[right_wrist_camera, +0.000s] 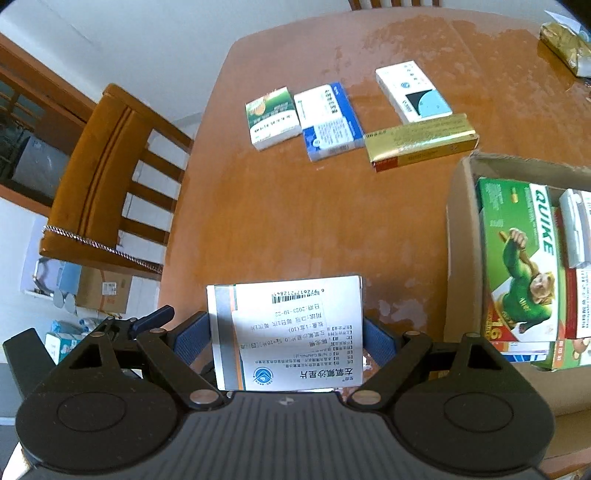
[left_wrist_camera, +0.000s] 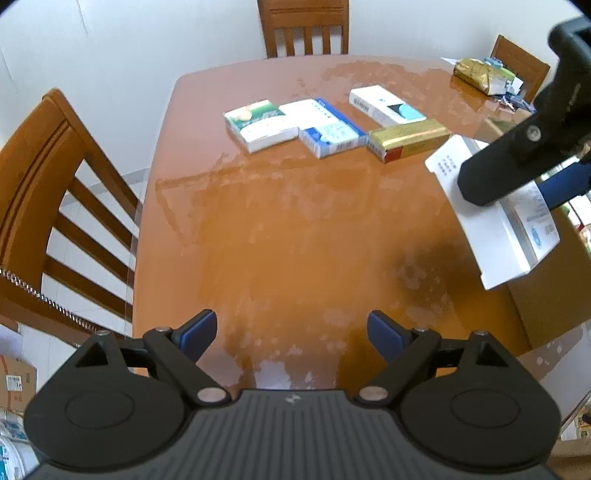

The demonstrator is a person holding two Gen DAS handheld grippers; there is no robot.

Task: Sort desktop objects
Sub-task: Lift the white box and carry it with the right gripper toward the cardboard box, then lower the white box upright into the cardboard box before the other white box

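Note:
My right gripper is shut on a white medicine box with a pharmacy label, held above the brown table; the same white box shows at the right of the left wrist view, clamped by the right gripper. My left gripper stands open over bare table with nothing between its blue pads. Farther back lie a green-and-white box, a blue-and-white box, a white box with a light-blue circle and a gold box.
A cardboard carton at the right holds a green QUIKE box and other packs. A gold foil bag lies at the far right corner. Wooden chairs stand at the left and far side.

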